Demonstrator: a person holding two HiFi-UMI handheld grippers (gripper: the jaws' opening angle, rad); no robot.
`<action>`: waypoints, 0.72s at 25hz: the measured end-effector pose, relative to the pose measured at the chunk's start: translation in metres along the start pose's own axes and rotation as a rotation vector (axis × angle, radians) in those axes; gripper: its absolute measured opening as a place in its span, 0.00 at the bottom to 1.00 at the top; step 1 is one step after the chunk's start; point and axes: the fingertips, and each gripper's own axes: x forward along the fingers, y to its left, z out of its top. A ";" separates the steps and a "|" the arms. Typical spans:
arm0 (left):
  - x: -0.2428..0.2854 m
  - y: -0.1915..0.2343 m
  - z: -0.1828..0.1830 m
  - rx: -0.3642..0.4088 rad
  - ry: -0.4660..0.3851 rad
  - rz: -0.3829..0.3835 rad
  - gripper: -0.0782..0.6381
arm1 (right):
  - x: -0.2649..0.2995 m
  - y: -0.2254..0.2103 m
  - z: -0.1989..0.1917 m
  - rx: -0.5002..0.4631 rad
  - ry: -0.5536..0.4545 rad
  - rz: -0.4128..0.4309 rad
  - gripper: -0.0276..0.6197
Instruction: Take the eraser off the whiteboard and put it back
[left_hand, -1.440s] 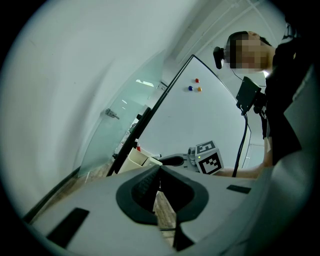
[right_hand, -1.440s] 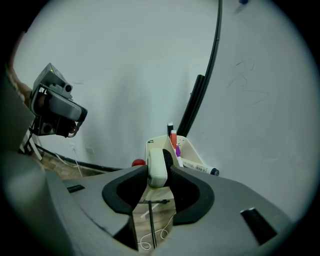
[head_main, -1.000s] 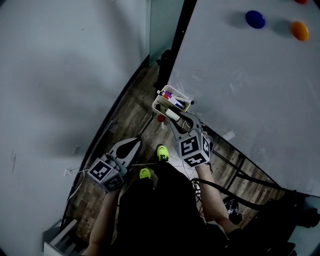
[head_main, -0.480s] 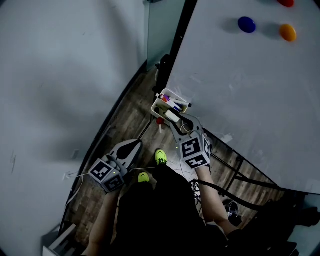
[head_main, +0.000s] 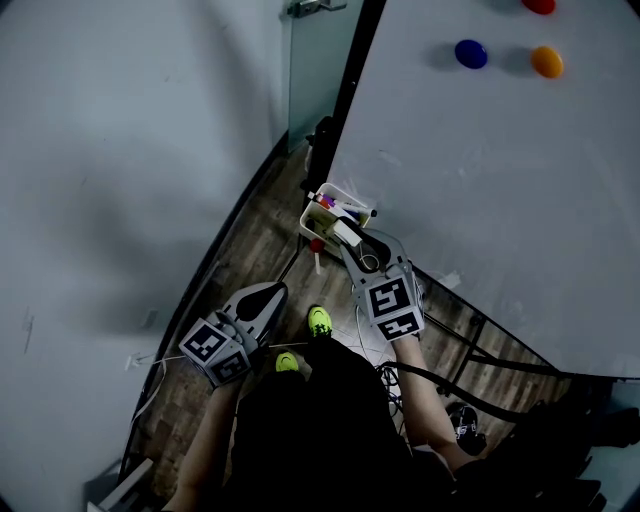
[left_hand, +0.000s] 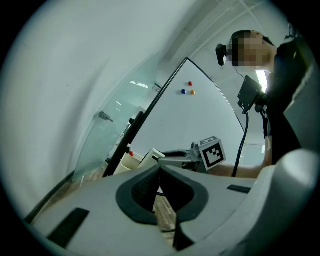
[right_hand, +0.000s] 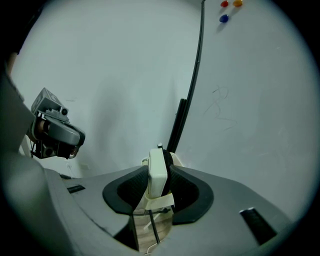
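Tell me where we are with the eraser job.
Done: the eraser is clamped in the fingers of the right gripper, by the marker tray at the whiteboard edge. In hand: holding it. Left: setting it back, releasing. The left gripper is shut, empty.

I'm in an office or meeting room: a big standing whiteboard (head_main: 480, 190) with coloured magnets (head_main: 470, 53), a tray of markers (head_main: 309, 219), a glass panel (head_main: 312, 85), wood-plank floor (head_main: 238, 255).
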 end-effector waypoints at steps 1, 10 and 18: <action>0.000 0.000 0.000 -0.001 -0.002 -0.001 0.13 | -0.001 0.000 0.001 0.005 -0.005 -0.003 0.26; -0.007 -0.006 -0.004 0.026 0.018 -0.009 0.13 | -0.020 0.004 0.018 0.047 -0.062 -0.026 0.26; -0.011 -0.011 -0.001 0.028 -0.002 -0.022 0.12 | -0.041 0.000 0.039 0.051 -0.118 -0.069 0.25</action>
